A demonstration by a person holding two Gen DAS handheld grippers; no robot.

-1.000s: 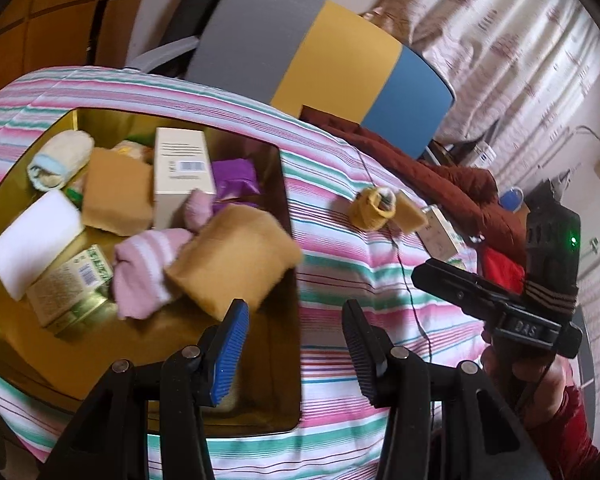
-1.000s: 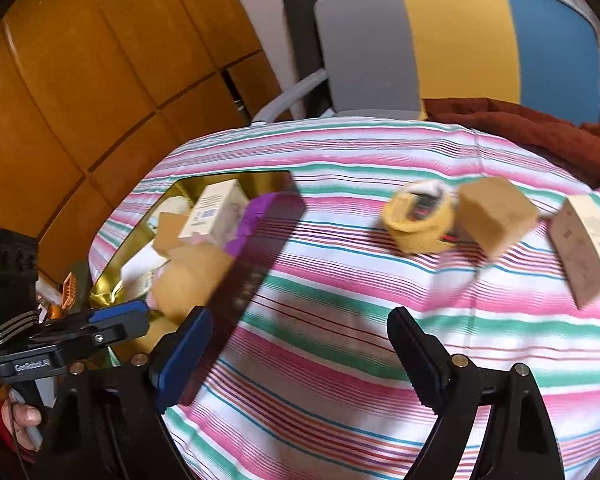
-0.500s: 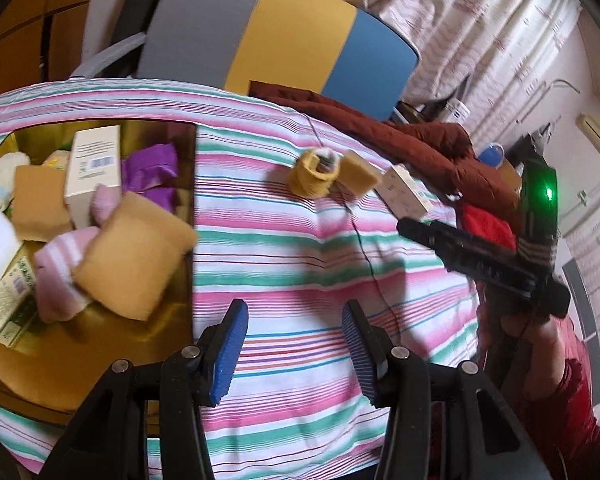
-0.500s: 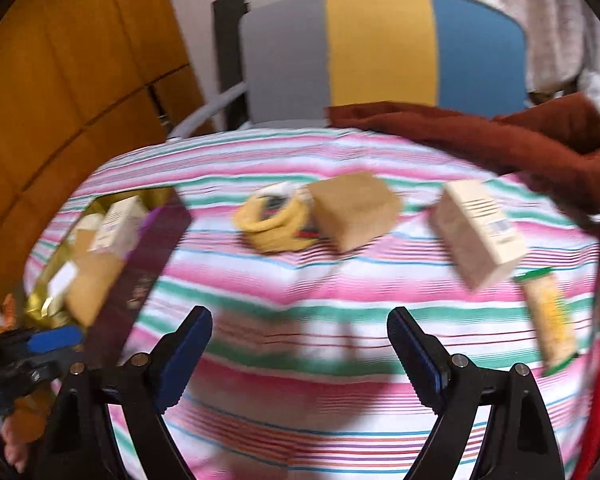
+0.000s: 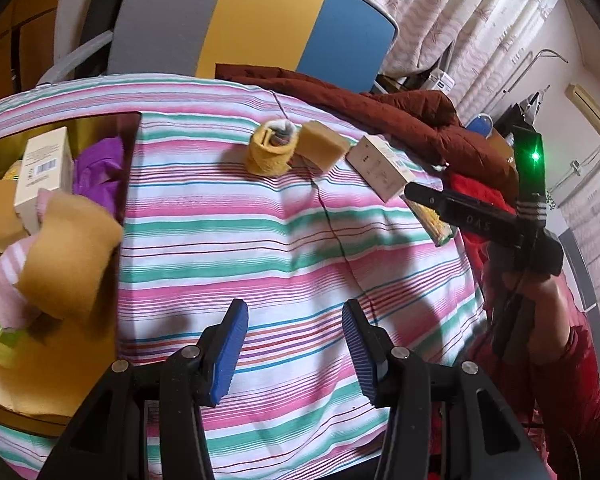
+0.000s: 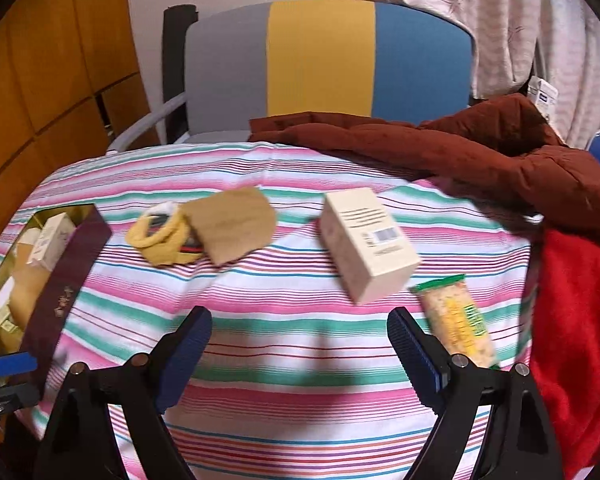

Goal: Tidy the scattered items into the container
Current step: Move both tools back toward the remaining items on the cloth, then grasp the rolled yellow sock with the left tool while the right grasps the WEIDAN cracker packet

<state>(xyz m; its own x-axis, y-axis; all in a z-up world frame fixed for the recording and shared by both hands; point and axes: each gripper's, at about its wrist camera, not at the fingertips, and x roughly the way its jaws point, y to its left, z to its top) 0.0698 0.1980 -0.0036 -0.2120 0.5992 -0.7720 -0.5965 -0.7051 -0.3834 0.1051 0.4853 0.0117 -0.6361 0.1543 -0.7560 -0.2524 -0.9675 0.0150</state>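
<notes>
While both the left gripper [image 5: 294, 346] and right gripper [image 6: 300, 354] hover agape and empty, the cream carton [image 6: 366, 242], well apart from the gold-lined box [image 5: 52, 364], could skid if clipped.

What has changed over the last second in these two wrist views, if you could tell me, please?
Both grippers swung right, away from the gold box toward the loose items. The right gripper now faces the cream carton and snack packet; the left gripper hangs over bare striped cloth. Nothing was gripped or released; both stayed open and empty. The yellow sock roll, tan sponge and the carton did not visibly shift.
</notes>
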